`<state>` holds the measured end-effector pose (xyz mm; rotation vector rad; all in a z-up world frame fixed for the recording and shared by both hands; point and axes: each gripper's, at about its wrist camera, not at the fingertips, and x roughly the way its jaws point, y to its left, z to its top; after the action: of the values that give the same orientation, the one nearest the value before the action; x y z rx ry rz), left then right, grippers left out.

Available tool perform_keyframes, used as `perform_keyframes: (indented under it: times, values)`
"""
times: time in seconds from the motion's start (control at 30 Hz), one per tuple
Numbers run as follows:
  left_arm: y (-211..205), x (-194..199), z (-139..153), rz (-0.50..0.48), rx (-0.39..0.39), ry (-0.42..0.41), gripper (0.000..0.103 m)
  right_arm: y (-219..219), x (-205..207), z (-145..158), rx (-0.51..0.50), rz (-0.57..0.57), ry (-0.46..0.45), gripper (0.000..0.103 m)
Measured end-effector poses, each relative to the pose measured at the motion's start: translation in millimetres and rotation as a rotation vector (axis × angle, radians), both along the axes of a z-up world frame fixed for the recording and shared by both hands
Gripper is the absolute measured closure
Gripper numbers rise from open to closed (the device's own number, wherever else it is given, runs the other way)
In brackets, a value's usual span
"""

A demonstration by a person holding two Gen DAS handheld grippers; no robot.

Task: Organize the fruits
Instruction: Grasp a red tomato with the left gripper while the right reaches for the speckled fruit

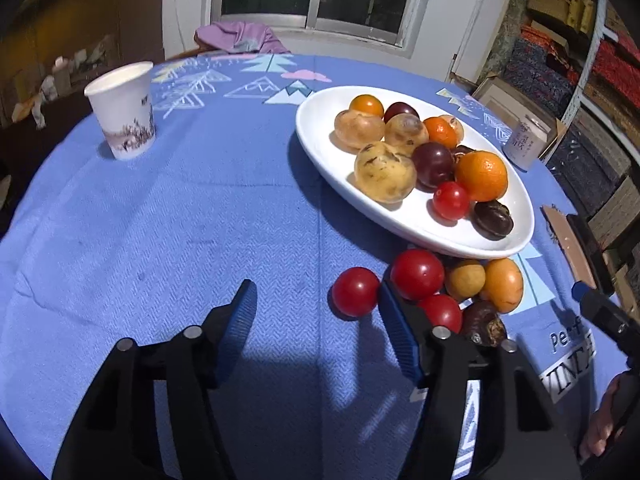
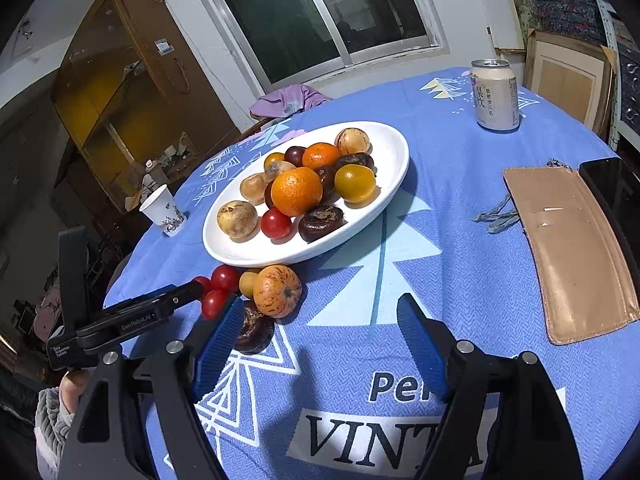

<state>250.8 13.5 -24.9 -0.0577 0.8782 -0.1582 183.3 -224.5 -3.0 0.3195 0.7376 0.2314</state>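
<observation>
A white oval plate (image 1: 328,152) (image 2: 396,148) on the blue tablecloth holds several fruits, among them an orange (image 1: 481,176) (image 2: 297,191). Loose fruits lie in front of the plate: red tomatoes (image 1: 355,291) (image 2: 224,278), a speckled orange fruit (image 1: 503,284) (image 2: 277,290) and a dark brown fruit (image 1: 483,323) (image 2: 253,332). My left gripper (image 1: 316,312) is open and empty, low over the cloth, just left of the tomatoes; it also shows in the right wrist view (image 2: 176,298). My right gripper (image 2: 324,328) is open and empty, its left finger beside the dark fruit.
A paper cup (image 1: 122,110) (image 2: 164,210) stands at the table's left. A drink can (image 2: 494,94) (image 1: 524,144) stands at the far right. A tan wallet (image 2: 572,248) and a dark phone (image 2: 612,188) lie on the right. A purple cloth (image 1: 240,36) hangs beyond the table.
</observation>
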Motion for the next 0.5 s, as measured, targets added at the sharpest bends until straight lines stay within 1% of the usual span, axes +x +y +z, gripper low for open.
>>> perform_keyframes:
  times: [0.1, 0.17, 0.2, 0.23, 0.3, 0.43, 0.5]
  values:
    - [-13.8, -3.0, -1.6, -0.054, 0.057, -0.026, 0.048, 0.7, 0.9, -1.0, -0.002, 0.002, 0.006, 0.023]
    - [-20.9, -4.0, -3.1, -0.088, 0.077, -0.027, 0.053, 1.3, 1.1, -1.2, -0.005, 0.003, 0.008, 0.023]
    - [-23.8, -3.8, -3.5, -0.110, 0.075, -0.024, 0.061, 1.5, 1.1, -1.1, -0.006, 0.003, 0.008, 0.023]
    - [-25.4, -3.8, -3.8, -0.122, 0.072, -0.022, 0.064, 1.5, 1.1, -1.0, -0.007, 0.004, 0.008, 0.023]
    - [-25.3, -2.4, -4.2, -0.126, 0.064, -0.020, 0.064, 1.5, 1.0, -1.0, -0.008, 0.004, 0.008, 0.023]
    - [-17.8, 4.8, -6.8, -0.120, 0.017, 0.004, 0.064, 3.0, 0.8, -1.0, -0.011, 0.008, 0.006, 0.023]
    - [-17.4, 6.7, -7.4, -0.121, 0.006, 0.008, 0.065, 4.2, 0.4, -1.1, -0.016, 0.012, 0.005, 0.023]
